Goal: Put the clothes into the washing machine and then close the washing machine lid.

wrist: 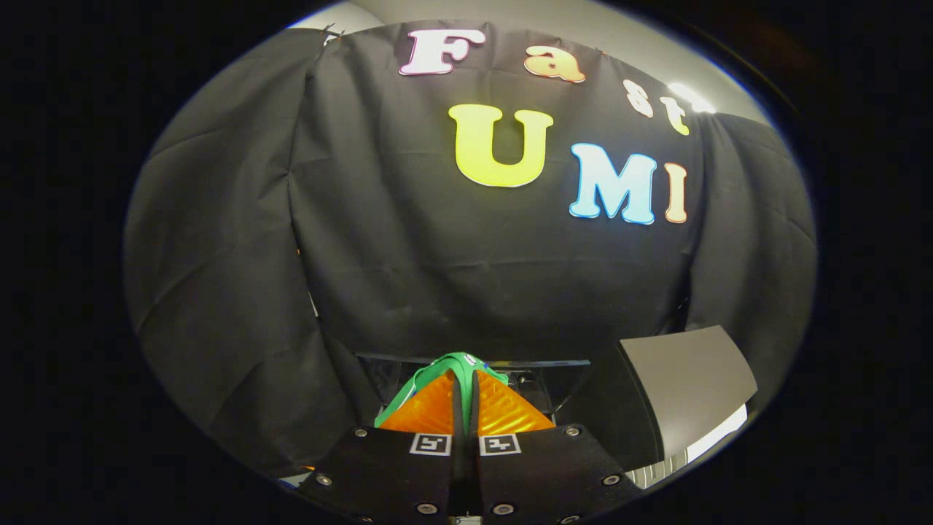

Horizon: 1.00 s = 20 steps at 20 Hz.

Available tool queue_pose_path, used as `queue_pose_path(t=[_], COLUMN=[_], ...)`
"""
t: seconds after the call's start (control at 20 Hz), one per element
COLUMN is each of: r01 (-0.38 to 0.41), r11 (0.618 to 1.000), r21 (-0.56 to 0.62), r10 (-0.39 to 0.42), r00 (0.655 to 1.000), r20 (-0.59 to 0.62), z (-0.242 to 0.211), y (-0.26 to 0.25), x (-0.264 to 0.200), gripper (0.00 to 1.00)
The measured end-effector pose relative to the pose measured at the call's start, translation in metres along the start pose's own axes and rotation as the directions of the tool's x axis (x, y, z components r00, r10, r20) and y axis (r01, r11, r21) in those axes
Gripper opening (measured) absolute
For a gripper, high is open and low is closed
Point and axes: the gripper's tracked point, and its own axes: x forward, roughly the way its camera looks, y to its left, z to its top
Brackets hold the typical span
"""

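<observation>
The gripper is pointing at the booth's black cloth wall, and its two orange fingers are pressing almost together, pinching a green piece of clothing. The fabric is wrapping over the fingertips and hanging down the left finger's outer side. Just beyond the fingers a dark opening with a thin rim is showing. A grey flat panel is standing tilted off to the right, near the wall.

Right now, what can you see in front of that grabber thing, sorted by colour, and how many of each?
Green: 1, the green garment, pinched by the gripper
Orange: 2, the gripper's fingers
Grey: 1, the grey panel beyond the fingers
Total: 4
</observation>
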Motion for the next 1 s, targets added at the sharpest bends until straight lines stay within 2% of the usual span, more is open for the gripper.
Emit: queue_pose_path(t=[0.5,1.0], r01=[0.008,0.015], r11=[1.0,0.999], r21=[0.018,0.046], r10=[-0.006,-0.005], r00=[0.993,0.976], r20=[-0.117,-0.218], z=[-0.088,-0.154], y=[0.01,0.005], x=[0.047,0.076], gripper=[0.0,0.0])
